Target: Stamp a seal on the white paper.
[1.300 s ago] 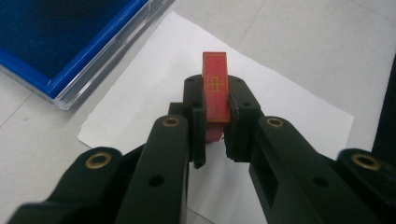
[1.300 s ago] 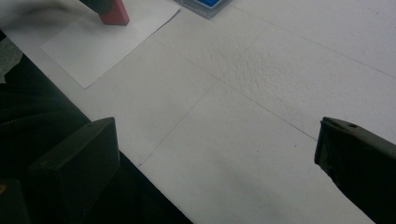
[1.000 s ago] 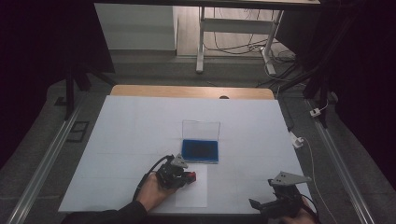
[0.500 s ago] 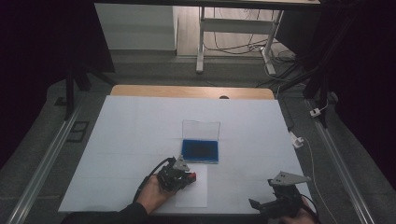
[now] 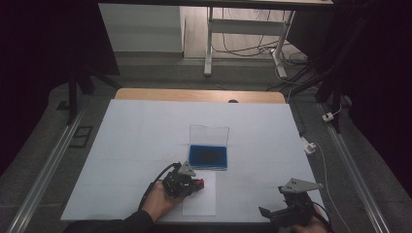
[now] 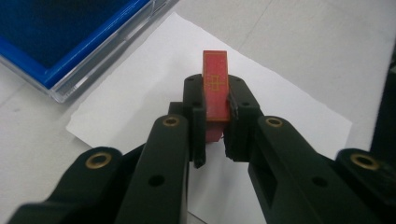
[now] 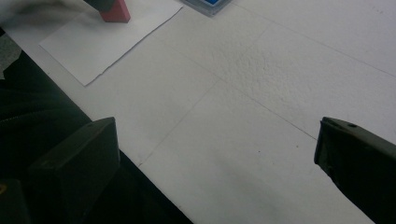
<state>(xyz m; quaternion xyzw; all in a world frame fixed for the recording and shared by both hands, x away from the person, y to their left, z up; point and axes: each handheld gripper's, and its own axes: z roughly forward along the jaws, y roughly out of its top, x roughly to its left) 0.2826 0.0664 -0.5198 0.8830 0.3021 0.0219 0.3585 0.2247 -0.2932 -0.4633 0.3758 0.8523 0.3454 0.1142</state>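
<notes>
A red stamp (image 6: pixel 215 70) is clamped between the pads of my left gripper (image 6: pixel 216 100), which is shut on it. The stamp stands over a small white sheet of paper (image 6: pixel 289 107), and in the right gripper view the stamp (image 7: pixel 116 11) appears to rest on the sheet (image 7: pixel 107 39). In the high view the left gripper (image 5: pixel 193 183) and stamp (image 5: pixel 198 183) sit at the near middle of the table, over the sheet (image 5: pixel 200 201). A blue ink pad (image 5: pixel 208 155) in a clear case lies open just beyond. My right gripper (image 5: pixel 266 212) stays at the front right edge, its jaws open and holding nothing (image 7: pixel 215 154).
The white table cover (image 5: pixel 145 131) ends in a wooden strip (image 5: pixel 199 95) at the far side. Metal rails (image 5: pixel 43 170) run along both sides. A white plug with a cable (image 5: pixel 308 144) lies at the right edge. The ink pad's raised clear lid (image 5: pixel 209 133) stands behind the pad.
</notes>
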